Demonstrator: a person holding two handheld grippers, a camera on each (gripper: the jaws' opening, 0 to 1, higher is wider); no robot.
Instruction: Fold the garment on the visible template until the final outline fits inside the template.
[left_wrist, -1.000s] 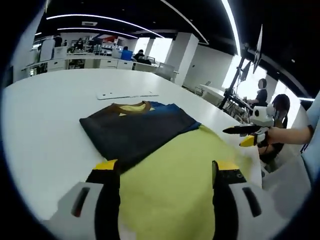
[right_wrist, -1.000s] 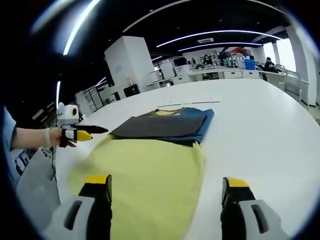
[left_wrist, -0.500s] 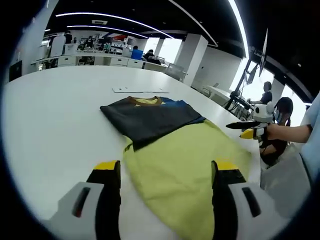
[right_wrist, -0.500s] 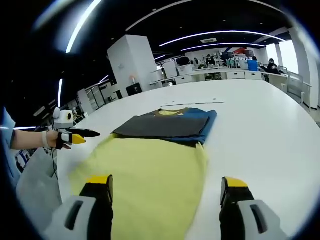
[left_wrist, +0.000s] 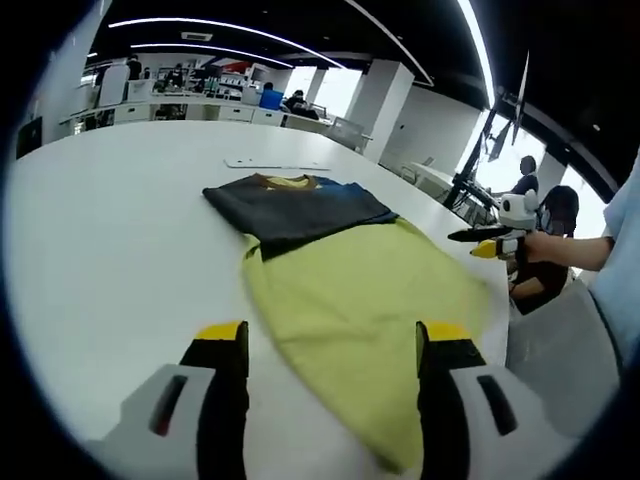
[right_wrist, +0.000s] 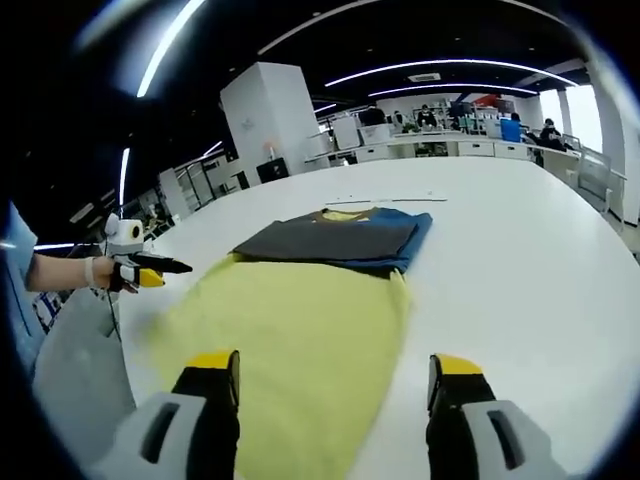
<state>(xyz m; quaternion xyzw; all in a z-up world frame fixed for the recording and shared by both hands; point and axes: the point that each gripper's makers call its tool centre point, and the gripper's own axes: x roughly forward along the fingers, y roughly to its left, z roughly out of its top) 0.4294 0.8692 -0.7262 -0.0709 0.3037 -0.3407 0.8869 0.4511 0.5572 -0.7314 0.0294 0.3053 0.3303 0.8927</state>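
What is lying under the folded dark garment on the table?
A blue garment and a yellow one show at the dark garment's edges; anything else beneath is covered.

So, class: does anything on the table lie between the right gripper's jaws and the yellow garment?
Nothing visible does. The right gripper is open, with the yellow garment spread flat just ahead; the folded dark stack lies beyond it.

In the left gripper view we look from just above the white table (left_wrist: 90, 250), forward along our jaws and across the yellow garment (left_wrist: 370, 300) toward the dark folded garment (left_wrist: 290, 205), with the right gripper (left_wrist: 490, 240) at the far right edge. In the right gripper view we face the same two garments from the opposite corner, with the left gripper (right_wrist: 135, 272) at the left. Both views share table, garments and office background.
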